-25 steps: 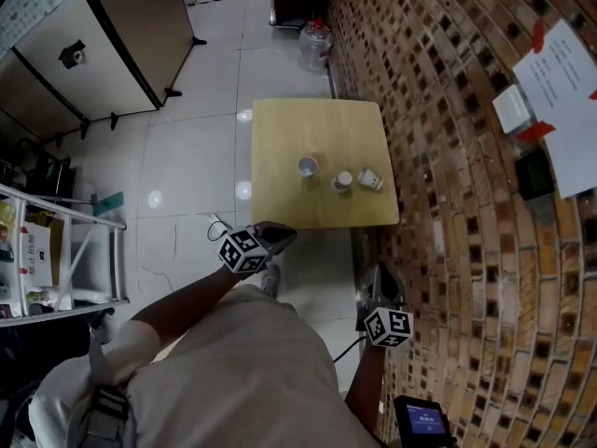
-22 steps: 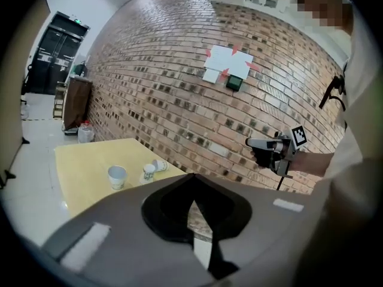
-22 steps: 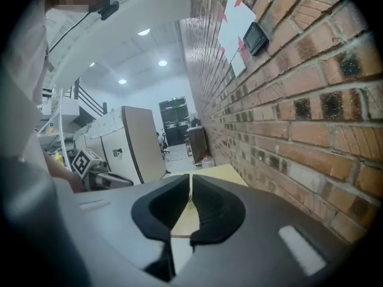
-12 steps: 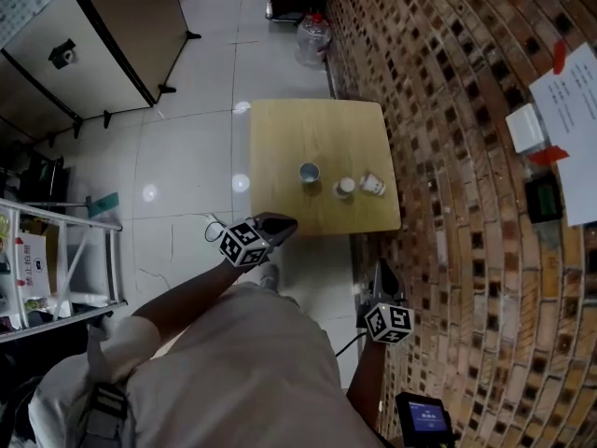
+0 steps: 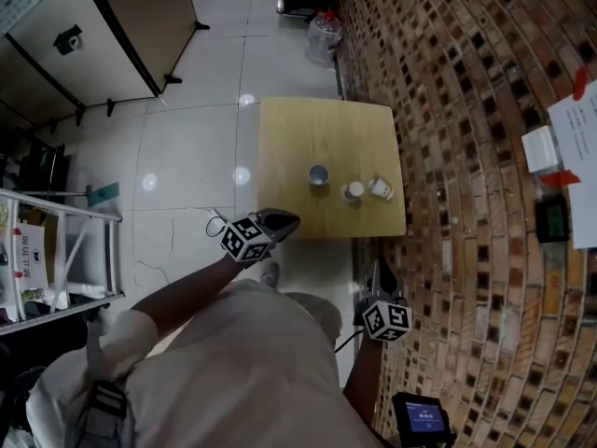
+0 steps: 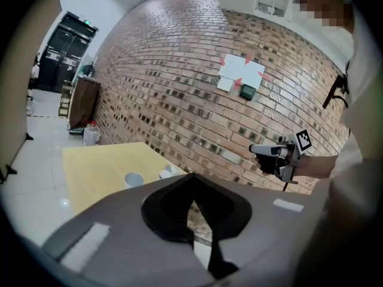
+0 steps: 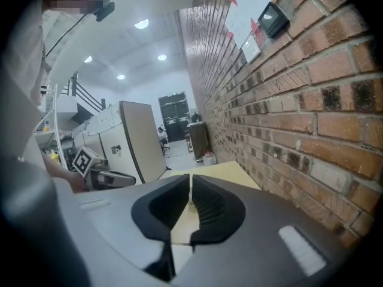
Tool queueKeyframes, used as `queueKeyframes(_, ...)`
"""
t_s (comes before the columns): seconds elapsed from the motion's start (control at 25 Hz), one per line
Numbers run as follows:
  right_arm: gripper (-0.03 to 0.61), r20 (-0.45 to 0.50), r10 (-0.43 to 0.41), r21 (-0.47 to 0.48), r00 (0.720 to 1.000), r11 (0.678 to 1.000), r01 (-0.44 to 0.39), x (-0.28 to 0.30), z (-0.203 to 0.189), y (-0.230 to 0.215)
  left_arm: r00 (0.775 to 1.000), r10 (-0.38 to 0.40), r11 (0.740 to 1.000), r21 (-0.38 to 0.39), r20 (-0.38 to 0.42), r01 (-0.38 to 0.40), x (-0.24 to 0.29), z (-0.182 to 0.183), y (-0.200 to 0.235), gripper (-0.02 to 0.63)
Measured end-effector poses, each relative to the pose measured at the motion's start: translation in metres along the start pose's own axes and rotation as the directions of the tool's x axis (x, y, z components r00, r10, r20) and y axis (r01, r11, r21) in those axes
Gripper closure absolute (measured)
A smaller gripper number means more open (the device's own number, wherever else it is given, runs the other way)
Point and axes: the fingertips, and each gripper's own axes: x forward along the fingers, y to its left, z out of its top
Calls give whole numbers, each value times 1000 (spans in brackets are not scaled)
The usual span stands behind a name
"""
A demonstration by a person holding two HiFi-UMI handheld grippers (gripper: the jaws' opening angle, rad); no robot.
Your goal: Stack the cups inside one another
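- The left gripper [image 5: 291, 220] has its jaws pressed together on nothing and hovers just short of the near edge of the wooden table [image 5: 326, 124]. If it arrives without spreading them, it would likely shove a cup rather than take it.
- The open-topped cup [image 5: 319, 175] stands upright on the table's near half, nearest that gripper. It looks light, so a nudge on its rim could tip it or make it skid.
- The middle cup [image 5: 354, 191] sits just beside the tipped cup [image 5: 380, 189]; I cannot tell whether its mouth faces up. If it is inverted, nesting would fail.
- The tipped cup seems to lie on its side near the table's right edge. A careless knock could roll it off.
- The right gripper [image 5: 378, 269], also closed and empty, hangs well short of the cups, close to the brick wall [image 5: 466, 157]. A reach from there could scrape the wall.
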Motion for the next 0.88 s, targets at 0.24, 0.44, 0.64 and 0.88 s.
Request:
queueKeyframes(0.24,558,-12,17,-4,1000,1000,-17,-6,-4,0,999,40,999,14,12,-40,-7,3,4,600)
queueKeyframes(0.44,557,10,-41,22,999,999,41,-10,-4,-23,999,47,998,31,3,-47,-7,-1,3,600)
queueKeyframes(0.64,557,6,-54,22,998,998,54,-9,-5,-30,998,69,997,19,5,-69,-12,-3,5,600)
queueKeyframes(0.88,555,12,-24,4,1000,1000,24,8,5,-24,998,67,997,24,13,-67,-12,4,15,600)
